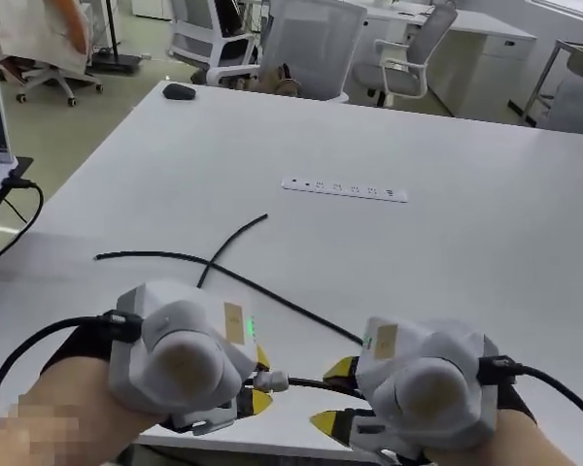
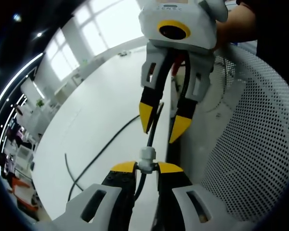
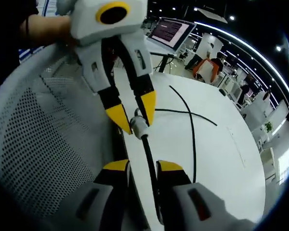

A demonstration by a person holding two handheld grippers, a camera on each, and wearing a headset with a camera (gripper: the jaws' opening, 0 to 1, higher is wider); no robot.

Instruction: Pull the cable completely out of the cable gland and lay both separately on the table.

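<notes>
While my left gripper [image 2: 147, 168] pinches the gland [image 2: 147, 158], my right gripper [image 3: 143, 166] sits just beside the gland. Its jaws stand partly open astride the cable [image 3: 146, 144].

Light: bright, even; windows [image 2: 103, 36] upper left of the left gripper view, ceiling lamps [image 3: 229, 18] upper right of the right gripper view.
Glare: windows blown white.
Shadows: faint, soft on the surface [image 1: 447, 252].
Distortion: fisheye bending at gripper-view edges.
</notes>
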